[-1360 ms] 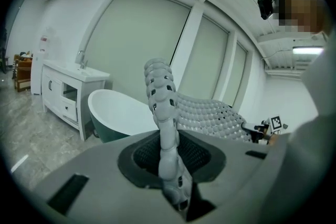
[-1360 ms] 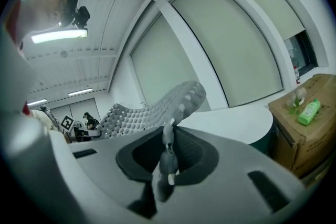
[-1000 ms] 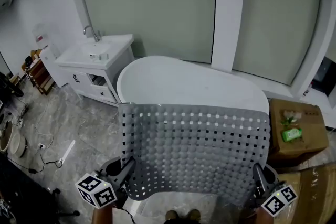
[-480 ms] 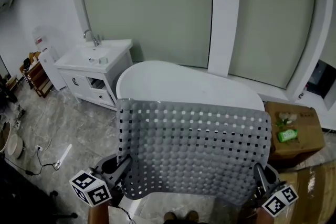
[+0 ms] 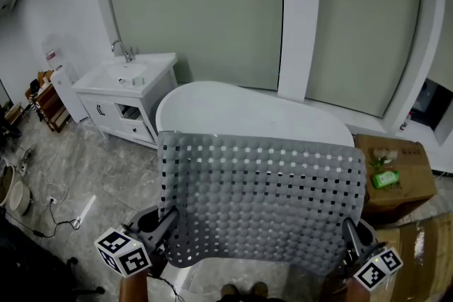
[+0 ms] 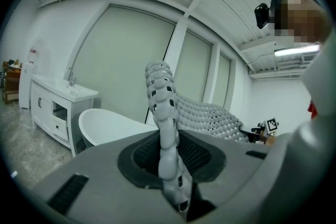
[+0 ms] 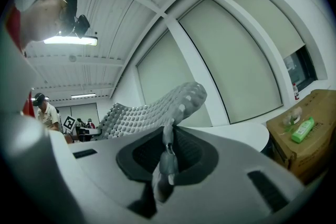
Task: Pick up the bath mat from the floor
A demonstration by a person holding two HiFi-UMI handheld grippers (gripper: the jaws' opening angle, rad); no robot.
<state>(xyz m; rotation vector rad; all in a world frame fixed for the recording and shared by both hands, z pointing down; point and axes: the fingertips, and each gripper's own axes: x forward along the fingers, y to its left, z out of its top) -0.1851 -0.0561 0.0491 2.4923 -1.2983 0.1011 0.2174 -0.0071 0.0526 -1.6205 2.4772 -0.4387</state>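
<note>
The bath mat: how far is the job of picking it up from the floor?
Done: the bath mat is off the floor, held spread out in the air in front of the bathtub. In hand: the left gripper and the right gripper are each shut on one side edge of it. Left: nothing of the pick-up itself.

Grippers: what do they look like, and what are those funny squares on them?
The left gripper and right gripper are dark grey, with slim jaws. Each carries a white cube, the left cube and the right cube, printed with black square markers. In their own views, the bodies look smooth grey with dark ribbed hollows round the jaws.
</note>
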